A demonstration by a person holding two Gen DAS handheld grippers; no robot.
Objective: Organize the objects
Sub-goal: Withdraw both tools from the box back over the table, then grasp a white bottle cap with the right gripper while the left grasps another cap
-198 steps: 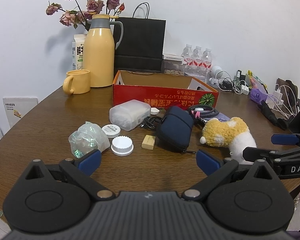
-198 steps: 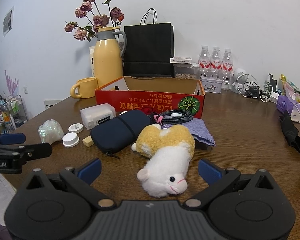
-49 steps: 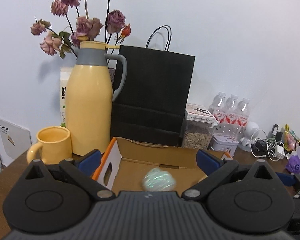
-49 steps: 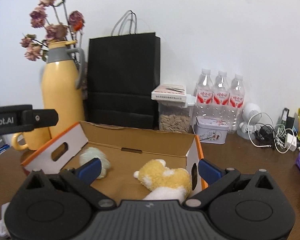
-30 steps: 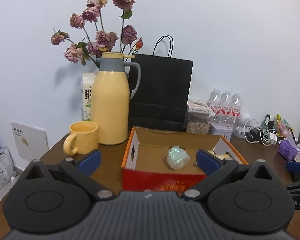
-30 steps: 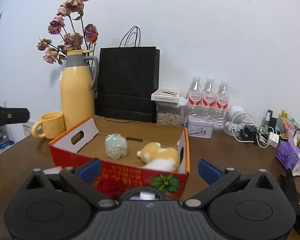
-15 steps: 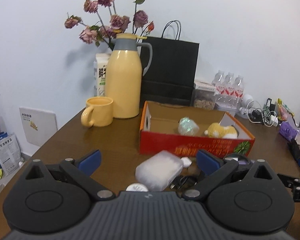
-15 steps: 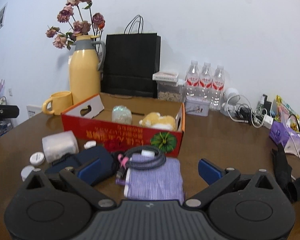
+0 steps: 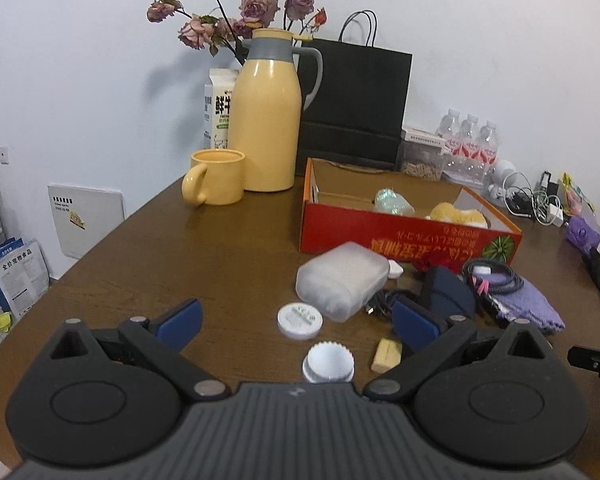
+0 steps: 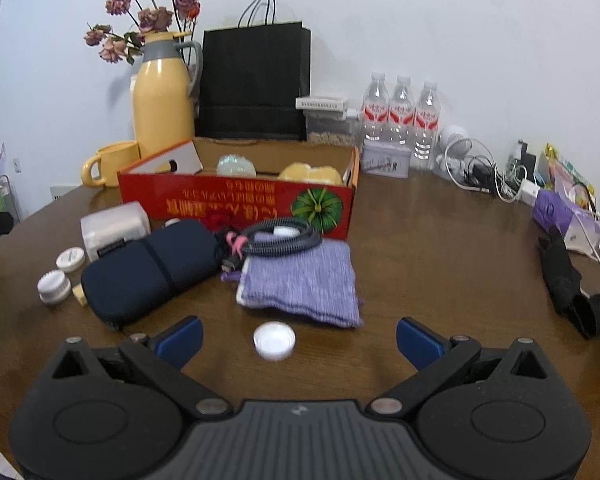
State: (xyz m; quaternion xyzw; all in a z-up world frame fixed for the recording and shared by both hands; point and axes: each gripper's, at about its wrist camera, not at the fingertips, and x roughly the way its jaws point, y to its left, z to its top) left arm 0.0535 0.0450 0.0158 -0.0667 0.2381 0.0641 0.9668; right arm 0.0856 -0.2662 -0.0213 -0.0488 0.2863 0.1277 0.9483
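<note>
Jaws spread wide and empty on both left gripper [image 9: 296, 322] and right gripper [image 10: 299, 338], low over the brown bench [image 9: 204, 264]. Far side: red box [image 10: 240, 202] holding plush toy [image 10: 310, 174] and shiny wrapped ball [image 10: 235, 166]. Nearer, loose: navy pouch [image 10: 152, 270], purple cloth [image 10: 300, 280], white caps [image 9: 328, 362].

The table [image 10: 440, 264] is dark, glossy wood. The red box [image 10: 236, 204] looks like printed cardboard. The purple cloth [image 10: 300, 280] is ribbed knit, and the white cap [image 10: 274, 341] smooth plastic.
</note>
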